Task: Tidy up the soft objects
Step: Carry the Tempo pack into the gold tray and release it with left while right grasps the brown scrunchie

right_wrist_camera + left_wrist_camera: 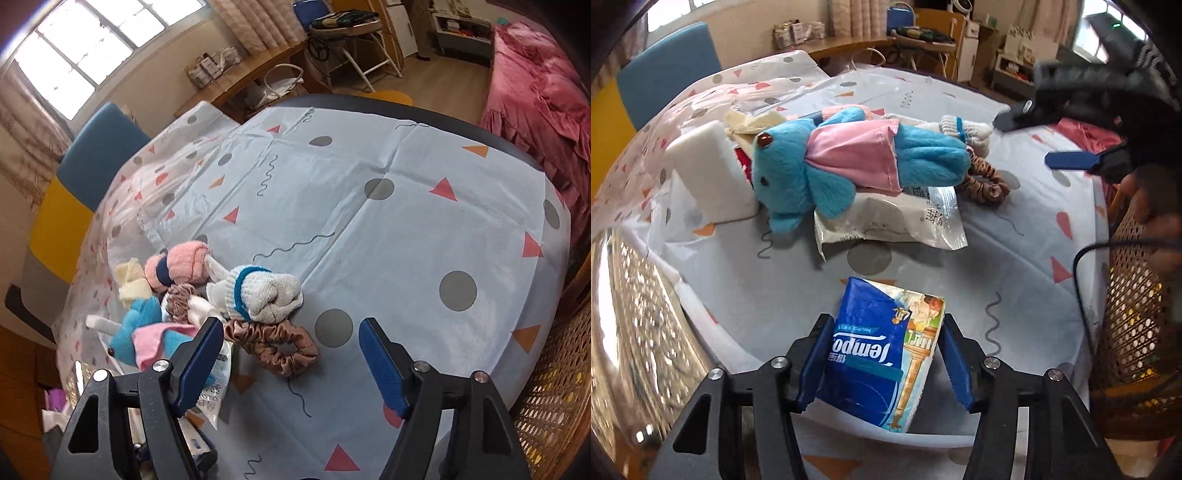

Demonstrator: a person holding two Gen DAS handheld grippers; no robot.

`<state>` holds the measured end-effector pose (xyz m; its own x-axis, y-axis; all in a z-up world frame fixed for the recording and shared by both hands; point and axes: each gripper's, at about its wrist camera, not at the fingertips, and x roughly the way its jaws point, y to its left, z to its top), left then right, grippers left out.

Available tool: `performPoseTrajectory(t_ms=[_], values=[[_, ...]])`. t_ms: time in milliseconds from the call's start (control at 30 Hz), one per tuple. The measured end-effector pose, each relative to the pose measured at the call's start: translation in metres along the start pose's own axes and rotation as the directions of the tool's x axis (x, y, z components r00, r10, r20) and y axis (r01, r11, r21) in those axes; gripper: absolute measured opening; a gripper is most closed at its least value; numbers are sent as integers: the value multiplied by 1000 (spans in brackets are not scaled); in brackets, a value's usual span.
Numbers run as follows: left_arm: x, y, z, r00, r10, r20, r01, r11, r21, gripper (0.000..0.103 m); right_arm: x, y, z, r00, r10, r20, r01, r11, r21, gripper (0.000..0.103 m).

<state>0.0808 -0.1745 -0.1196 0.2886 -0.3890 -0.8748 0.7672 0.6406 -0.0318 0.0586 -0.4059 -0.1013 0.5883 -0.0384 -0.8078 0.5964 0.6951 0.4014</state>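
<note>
Two hand-held grippers work over a desk (424, 206) covered with a pale blue cloth printed with dots, triangles and squiggles. The left hand-held gripper (882, 365) has a blue tissue pack (875, 354) between its blue pads; the left pad lies against the pack's side, while a narrow gap shows at the right pad, so whether it truly clamps the pack I cannot tell. The pack sits at the near edge of the desk, its lower end over a white rim (886, 439) that I cannot identify.

The right hand-held gripper (291, 365) stands wide open with nothing between its pads, above the cloth just beside a brown scrunchie (280, 347).

The remaining soft things lie in one heap toward the left edge of the desk. A blue plush toy (827, 162) with a pink cloth around its middle lies on its side across a white plastic packet (897, 221). A white foam block (713, 173) leans just beside the toy's head. Behind the toy lie a rolled white sock with a blue band (258, 291), a rolled pink sock with a dark band (177, 266) and a pale yellow cloth (129, 284). The scrunchie touches the white sock's near side.

A woven cane chair back (1134, 306) stands at the right edge of the desk.
</note>
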Motion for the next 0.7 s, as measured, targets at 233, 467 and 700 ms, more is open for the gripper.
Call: performPoseTrajectory(t_ms=[233, 467, 700], values=[[-19, -1, -11, 998, -47, 48, 50, 997, -58, 58, 43, 29, -9, 974, -202, -101, 175, 957, -230, 74], [-51, -1, -12, 988, -86, 130, 99, 990, -99, 57, 56, 26, -13, 950, -281, -136, 235, 930, -283, 16], [-95, 13, 0, 968, -87, 237, 125, 981, -151, 56, 61, 36, -22, 938, -322, -128, 262, 901, -347, 16]])
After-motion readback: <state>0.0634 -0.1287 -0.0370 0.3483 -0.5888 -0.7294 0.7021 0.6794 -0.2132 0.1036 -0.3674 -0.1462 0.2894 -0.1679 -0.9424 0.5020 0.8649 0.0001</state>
